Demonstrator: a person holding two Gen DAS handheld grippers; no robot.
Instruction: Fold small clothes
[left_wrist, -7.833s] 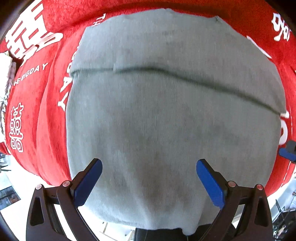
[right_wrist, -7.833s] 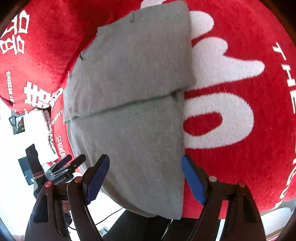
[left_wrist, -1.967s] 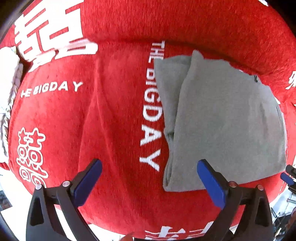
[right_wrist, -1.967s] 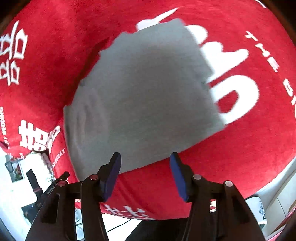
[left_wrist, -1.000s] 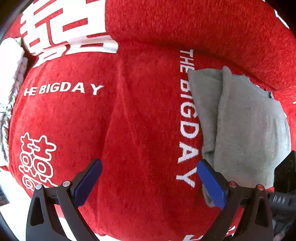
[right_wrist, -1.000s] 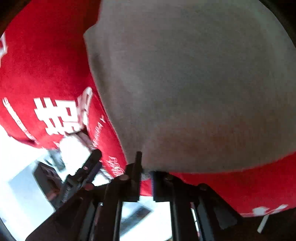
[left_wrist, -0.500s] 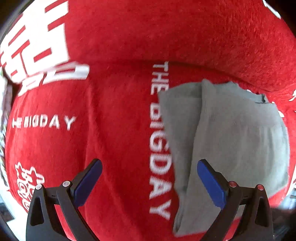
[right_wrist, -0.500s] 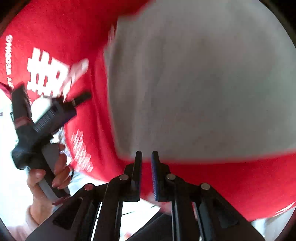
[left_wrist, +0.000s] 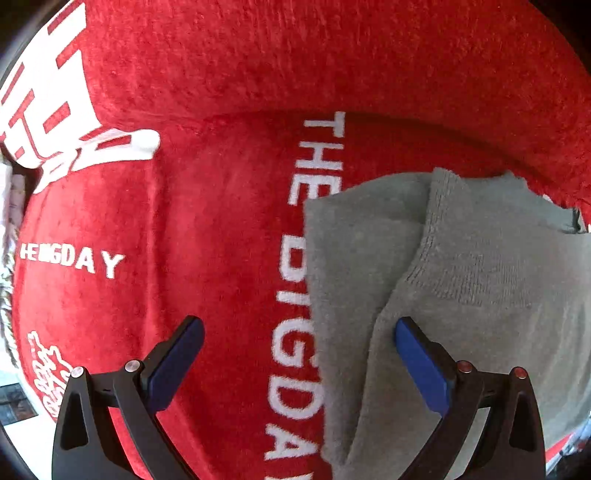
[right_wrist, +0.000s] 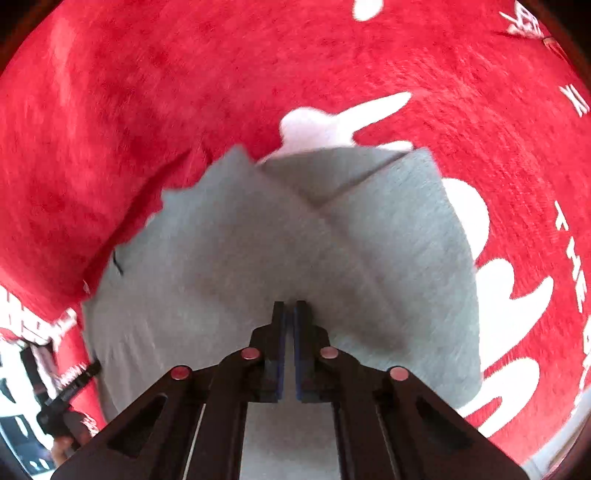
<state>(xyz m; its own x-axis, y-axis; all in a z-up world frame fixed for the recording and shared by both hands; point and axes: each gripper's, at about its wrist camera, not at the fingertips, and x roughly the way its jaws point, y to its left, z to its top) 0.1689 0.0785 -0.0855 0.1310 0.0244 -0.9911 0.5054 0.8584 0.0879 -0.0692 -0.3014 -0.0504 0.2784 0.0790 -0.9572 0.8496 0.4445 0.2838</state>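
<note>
A grey knit garment (left_wrist: 461, 295) lies folded on a red plush cover (left_wrist: 207, 236) with white lettering. In the left wrist view it fills the right side, its left edge over the words. My left gripper (left_wrist: 299, 339) is open and empty, its right finger (left_wrist: 421, 365) over the garment's left part. In the right wrist view the garment (right_wrist: 388, 236) lies in overlapping folded layers. My right gripper (right_wrist: 290, 314) is shut on the garment's near edge and holds it raised.
The red cover (right_wrist: 147, 92) rises into a thick ridge behind the garment. A white fringed cloth (left_wrist: 7, 206) shows at the far left edge. The other gripper's handle (right_wrist: 66, 398) shows at the lower left of the right wrist view.
My right gripper closed on the garment's near edge and has lifted and carried it over, so new folded layers show. My left gripper has swung right toward the garment and stays open.
</note>
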